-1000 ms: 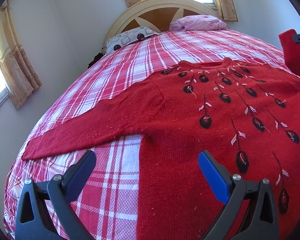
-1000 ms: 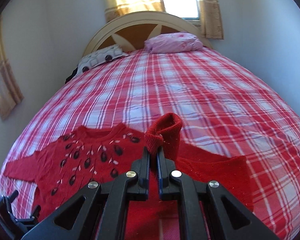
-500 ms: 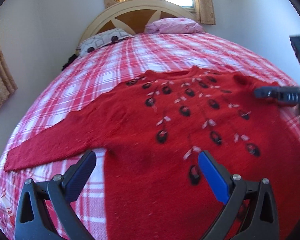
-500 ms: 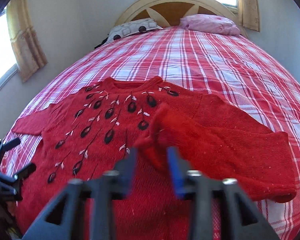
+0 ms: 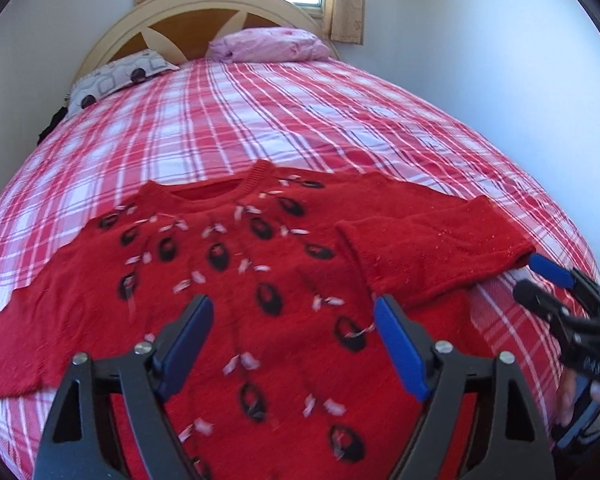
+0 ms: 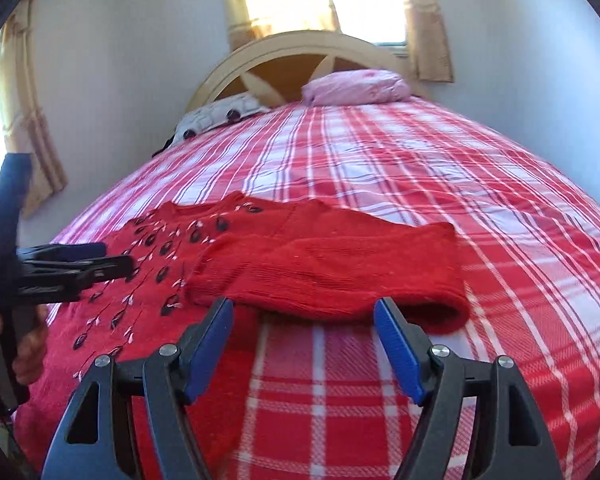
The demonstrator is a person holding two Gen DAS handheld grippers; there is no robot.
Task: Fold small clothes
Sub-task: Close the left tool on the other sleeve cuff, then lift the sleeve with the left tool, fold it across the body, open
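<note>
**Q:** Grippers first: what are they doing?

**A:** Both are empty with their blue pads spread wide. Left gripper (image 5: pixel 294 342) hovers over the front of the sweater; right gripper (image 6: pixel 304 344) hovers just beside the folded sleeve, holding nothing.

**Q:** Describe the scene, biggest thing first.

**A:** A bed (image 5: pixel 284 120) with a red and white plaid cover fills the room. On its near end lies a red sweater (image 5: pixel 204 292), front up, patterned with dark ovals and pale leaves, collar toward the headboard. It lies flat, likely so each fold lands square.

**Q:** And the sleeves?

**A:** The sleeve on the right (image 6: pixel 328 268) is doubled back, its cuff resting on the chest. The sleeve on the left (image 5: pixel 16 344) reaches straight out over the plaid, not yet folded. That one probably comes next.

**Q:** Anything else?

**A:** Two pillows at the headboard, one pink (image 5: pixel 268 44), one grey-patterned (image 5: pixel 116 78), well apart from the sweater.
</note>
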